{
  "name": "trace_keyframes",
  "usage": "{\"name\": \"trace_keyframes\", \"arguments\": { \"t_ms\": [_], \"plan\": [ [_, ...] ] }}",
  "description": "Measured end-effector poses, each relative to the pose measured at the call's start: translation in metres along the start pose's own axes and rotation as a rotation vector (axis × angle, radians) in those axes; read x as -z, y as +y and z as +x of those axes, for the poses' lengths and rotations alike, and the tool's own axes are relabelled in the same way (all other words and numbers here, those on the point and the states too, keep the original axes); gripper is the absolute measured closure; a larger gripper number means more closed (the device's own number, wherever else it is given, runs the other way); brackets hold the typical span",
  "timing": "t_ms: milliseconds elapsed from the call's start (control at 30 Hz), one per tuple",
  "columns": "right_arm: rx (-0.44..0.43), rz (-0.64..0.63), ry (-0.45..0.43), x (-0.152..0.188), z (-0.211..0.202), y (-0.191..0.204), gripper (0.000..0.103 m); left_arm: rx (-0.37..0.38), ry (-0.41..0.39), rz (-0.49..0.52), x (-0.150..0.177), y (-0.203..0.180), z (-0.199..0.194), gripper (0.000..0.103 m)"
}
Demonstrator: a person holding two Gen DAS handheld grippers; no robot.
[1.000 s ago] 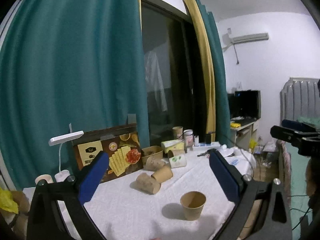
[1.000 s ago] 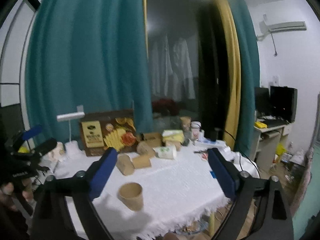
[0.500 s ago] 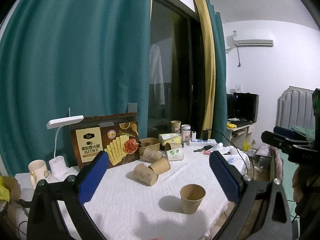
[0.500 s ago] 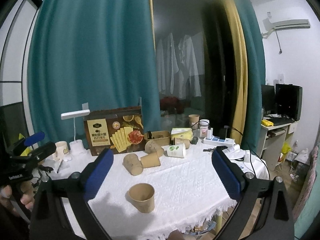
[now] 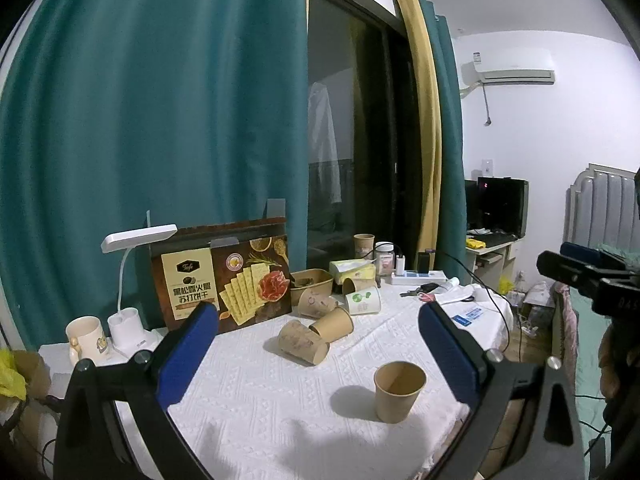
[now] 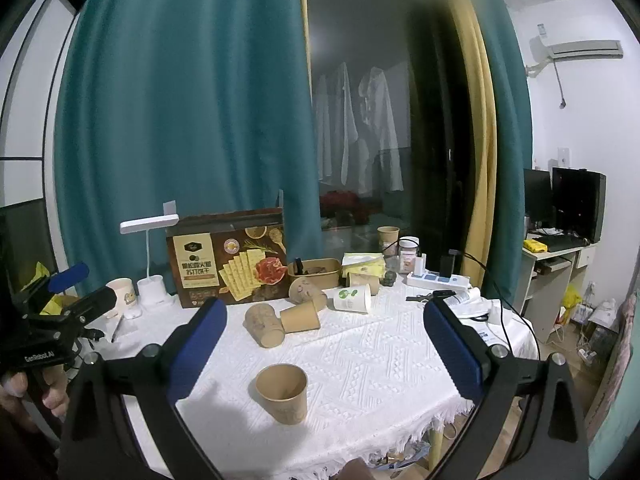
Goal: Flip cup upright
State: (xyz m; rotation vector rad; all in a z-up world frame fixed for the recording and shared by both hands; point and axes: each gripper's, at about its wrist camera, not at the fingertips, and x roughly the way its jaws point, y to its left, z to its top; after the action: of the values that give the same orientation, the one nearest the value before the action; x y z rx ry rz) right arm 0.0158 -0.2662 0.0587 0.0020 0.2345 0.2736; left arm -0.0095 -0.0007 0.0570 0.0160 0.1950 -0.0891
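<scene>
Already upright near the desk (image 6: 380, 360) edge: plain paper cup (image 6: 282, 394), nearer the right hand-held gripper (image 6: 320, 344); both hand-held grippers spread wide, empty, left hand-held gripper (image 5: 316, 344) included.

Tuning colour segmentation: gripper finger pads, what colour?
Blue pads on black frames; clearest in the right wrist view.

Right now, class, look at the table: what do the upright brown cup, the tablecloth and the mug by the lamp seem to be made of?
Upright cup: apparently kraft paper, matte brown, with a thin rolled rim. Tablecloth: white woven fabric, going by its raised diamond pattern and fringed edge. Mug: probably glazed ceramic, since it looks thick-walled, cream and has a handle; plastic cannot be ruled out.
</scene>
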Motion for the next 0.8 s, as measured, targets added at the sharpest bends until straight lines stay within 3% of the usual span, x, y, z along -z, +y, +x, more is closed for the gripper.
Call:
{"name": "trace_keyframes", "arguments": {
  "t_ms": [800],
  "plan": [
    [0.0,0.018,0.018,0.0057,0.0042,-0.0058,0.005,0.037,0.018,-0.066,0.0018,0.0004,-0.0002,0.003]
  ]
}}
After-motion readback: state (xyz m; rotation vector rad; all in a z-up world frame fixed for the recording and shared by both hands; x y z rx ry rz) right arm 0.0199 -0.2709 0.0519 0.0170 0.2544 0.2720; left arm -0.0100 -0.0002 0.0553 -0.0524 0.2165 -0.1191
